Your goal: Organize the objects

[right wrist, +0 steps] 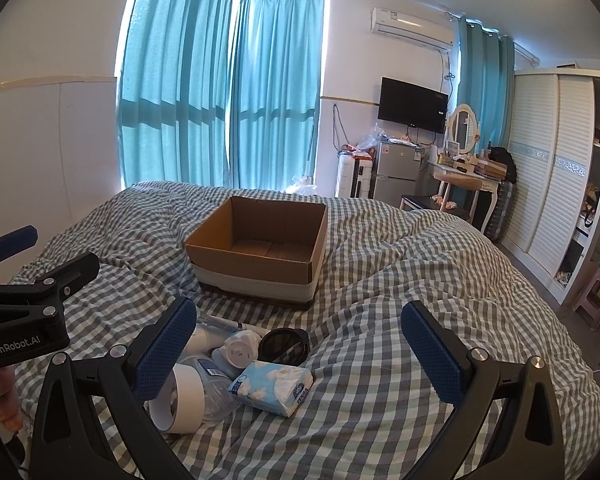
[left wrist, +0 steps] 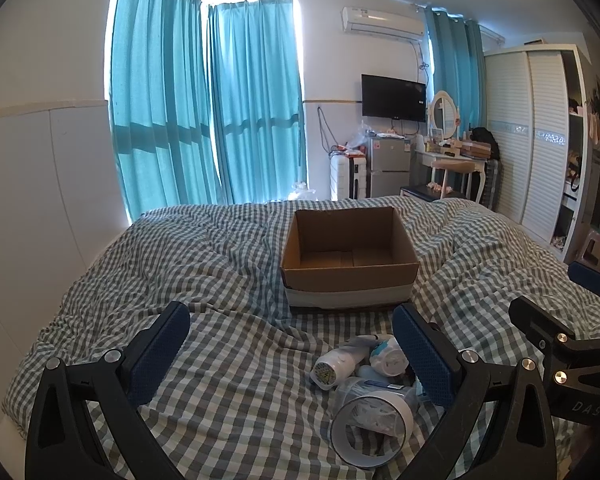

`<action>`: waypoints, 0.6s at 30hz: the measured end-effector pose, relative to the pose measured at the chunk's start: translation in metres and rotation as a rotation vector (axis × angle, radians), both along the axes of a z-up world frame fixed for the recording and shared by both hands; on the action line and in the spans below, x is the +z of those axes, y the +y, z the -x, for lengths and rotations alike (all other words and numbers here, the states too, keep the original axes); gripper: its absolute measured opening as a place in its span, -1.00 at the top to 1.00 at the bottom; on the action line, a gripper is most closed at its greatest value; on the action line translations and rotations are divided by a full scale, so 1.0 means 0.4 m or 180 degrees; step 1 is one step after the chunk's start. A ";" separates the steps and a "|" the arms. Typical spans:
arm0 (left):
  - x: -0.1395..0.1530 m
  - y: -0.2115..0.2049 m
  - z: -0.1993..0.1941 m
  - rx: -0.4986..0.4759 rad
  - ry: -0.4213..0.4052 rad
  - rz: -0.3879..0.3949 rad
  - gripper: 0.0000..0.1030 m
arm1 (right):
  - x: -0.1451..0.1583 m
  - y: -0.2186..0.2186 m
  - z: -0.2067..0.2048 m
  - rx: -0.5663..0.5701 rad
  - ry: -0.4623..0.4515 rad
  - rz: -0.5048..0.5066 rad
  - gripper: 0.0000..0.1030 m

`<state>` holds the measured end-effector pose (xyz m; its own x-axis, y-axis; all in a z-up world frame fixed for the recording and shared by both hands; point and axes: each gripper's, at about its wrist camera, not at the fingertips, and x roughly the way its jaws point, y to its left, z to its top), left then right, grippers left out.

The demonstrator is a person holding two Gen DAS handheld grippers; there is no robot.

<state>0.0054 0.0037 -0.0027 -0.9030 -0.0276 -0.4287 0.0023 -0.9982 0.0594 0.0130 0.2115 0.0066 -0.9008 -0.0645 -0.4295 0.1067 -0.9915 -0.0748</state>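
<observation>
An open, empty cardboard box [left wrist: 348, 256] [right wrist: 260, 252] stands on the checked bedspread. In front of it lies a pile: a white tape roll [left wrist: 372, 428] [right wrist: 184, 398], a clear plastic bottle [right wrist: 216, 384], a white tube [left wrist: 334, 368], a rolled white item [right wrist: 242, 348], a blue tissue pack [right wrist: 274, 386] and a black round lid [right wrist: 284, 346]. My left gripper [left wrist: 292, 356] is open, above the bed just left of the pile. My right gripper [right wrist: 300, 352] is open, hovering over the pile. Each gripper shows at the edge of the other's view.
The bed [left wrist: 220, 280] fills the foreground, with a white wall panel [left wrist: 40, 200] on its left. Beyond its far edge are teal curtains [left wrist: 204, 108], a small fridge [left wrist: 388, 166], a dressing table [left wrist: 456, 160] and a wardrobe [left wrist: 536, 140] at right.
</observation>
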 end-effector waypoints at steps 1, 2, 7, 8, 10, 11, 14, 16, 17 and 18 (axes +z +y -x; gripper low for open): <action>0.000 0.000 0.000 0.0000 -0.0001 -0.0001 -1.00 | 0.000 0.000 0.000 0.0000 -0.0001 -0.0001 -1.00; 0.000 0.000 0.000 0.0000 0.0000 -0.0001 -1.00 | 0.000 0.000 0.000 -0.0001 0.0001 -0.0001 -1.00; 0.002 0.003 0.001 -0.0004 0.0003 -0.0006 -1.00 | 0.005 0.000 -0.003 0.0003 0.0012 -0.0009 -0.99; 0.003 0.004 0.000 -0.0006 0.0002 -0.0008 -1.00 | 0.007 0.001 -0.003 0.0004 0.0012 -0.0011 -1.00; 0.003 0.006 0.000 -0.0012 -0.0005 -0.0007 -1.00 | 0.006 0.001 -0.003 0.0005 0.0012 -0.0015 -0.99; 0.002 0.007 0.001 -0.0014 -0.0016 -0.0005 -1.00 | 0.007 0.001 -0.003 0.0003 0.0013 -0.0018 -0.99; -0.004 0.009 0.003 -0.0020 -0.0054 -0.0002 -1.00 | 0.009 0.005 -0.004 -0.0001 0.0009 -0.0018 -0.99; -0.007 0.010 0.005 -0.0026 -0.0076 0.0006 -1.00 | 0.009 0.006 -0.003 -0.0005 0.0007 -0.0025 -1.00; -0.007 0.011 0.003 -0.0028 -0.0079 0.0007 -1.00 | 0.010 0.007 -0.003 -0.0005 0.0006 -0.0028 -1.00; -0.008 0.012 0.003 -0.0033 -0.0086 0.0007 -1.00 | 0.010 0.009 -0.003 -0.0006 0.0003 -0.0031 -1.00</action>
